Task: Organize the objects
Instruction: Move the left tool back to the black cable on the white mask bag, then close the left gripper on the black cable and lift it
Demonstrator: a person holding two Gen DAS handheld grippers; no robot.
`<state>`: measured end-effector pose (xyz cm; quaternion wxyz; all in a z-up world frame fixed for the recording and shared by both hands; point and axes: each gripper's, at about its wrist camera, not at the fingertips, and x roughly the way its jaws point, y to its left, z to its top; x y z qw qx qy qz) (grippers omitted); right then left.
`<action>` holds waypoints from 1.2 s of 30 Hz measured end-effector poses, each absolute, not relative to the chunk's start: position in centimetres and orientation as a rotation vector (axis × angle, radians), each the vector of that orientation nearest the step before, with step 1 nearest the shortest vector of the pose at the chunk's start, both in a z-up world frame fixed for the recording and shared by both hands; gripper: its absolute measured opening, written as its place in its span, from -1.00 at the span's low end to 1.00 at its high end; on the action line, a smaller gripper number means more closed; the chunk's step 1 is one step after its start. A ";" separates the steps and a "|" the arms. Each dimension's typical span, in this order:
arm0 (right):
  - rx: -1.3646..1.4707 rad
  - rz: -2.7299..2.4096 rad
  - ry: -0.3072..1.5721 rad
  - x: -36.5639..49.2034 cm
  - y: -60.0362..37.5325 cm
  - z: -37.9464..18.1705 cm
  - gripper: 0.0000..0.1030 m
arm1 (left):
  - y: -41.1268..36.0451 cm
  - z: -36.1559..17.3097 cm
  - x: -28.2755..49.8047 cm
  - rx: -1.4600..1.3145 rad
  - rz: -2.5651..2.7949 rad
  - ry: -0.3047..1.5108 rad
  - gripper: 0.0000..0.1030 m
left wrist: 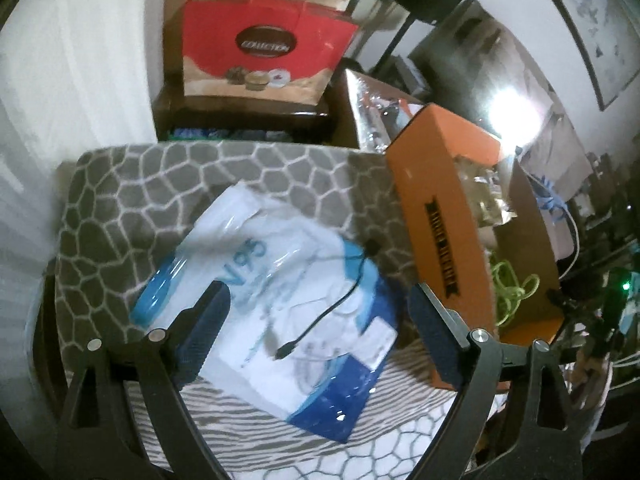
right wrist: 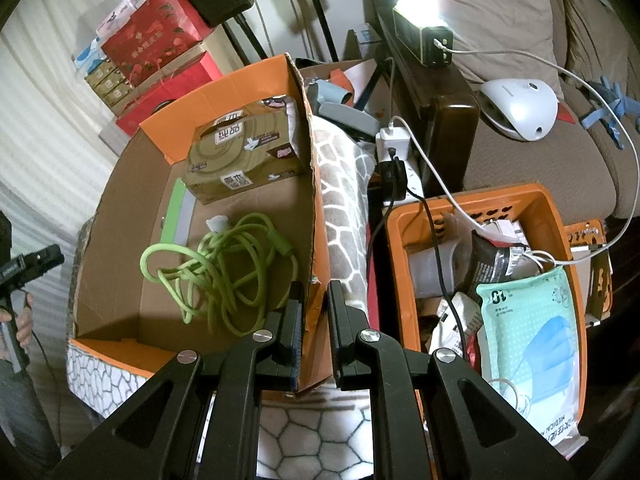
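My left gripper (left wrist: 318,294) is open and hangs over a white-and-blue N95 mask packet (left wrist: 248,248) that lies flat on a grey pebble-patterned blanket (left wrist: 120,208). A thin black cable (left wrist: 353,291) is draped across the packet, and nothing sits between the pads. In the right wrist view my right gripper (right wrist: 317,320) is shut on the right-hand wall of an orange cardboard box (right wrist: 132,208). Inside that box lie a coiled green cable (right wrist: 224,268) and a brown tissue pack (right wrist: 244,152). The same orange box (left wrist: 440,208) stands just right of the mask packet.
An orange plastic basket (right wrist: 400,224) on the right holds a teal mask packet (right wrist: 532,336), pouches and cables. A white power strip (right wrist: 396,160) and a bright lamp (right wrist: 420,28) are behind it. Red gift boxes (left wrist: 264,48) are stacked at the back. A hand (right wrist: 16,320) shows at the left edge.
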<state>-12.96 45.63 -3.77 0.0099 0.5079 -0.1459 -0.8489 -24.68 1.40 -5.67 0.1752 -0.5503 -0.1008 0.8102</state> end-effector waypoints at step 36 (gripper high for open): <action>1.609 -2.647 -0.439 -13.0 45.8 -4.3 -0.78 | 5.6 -8.5 -21.4 -1.384 2.418 0.197 -0.06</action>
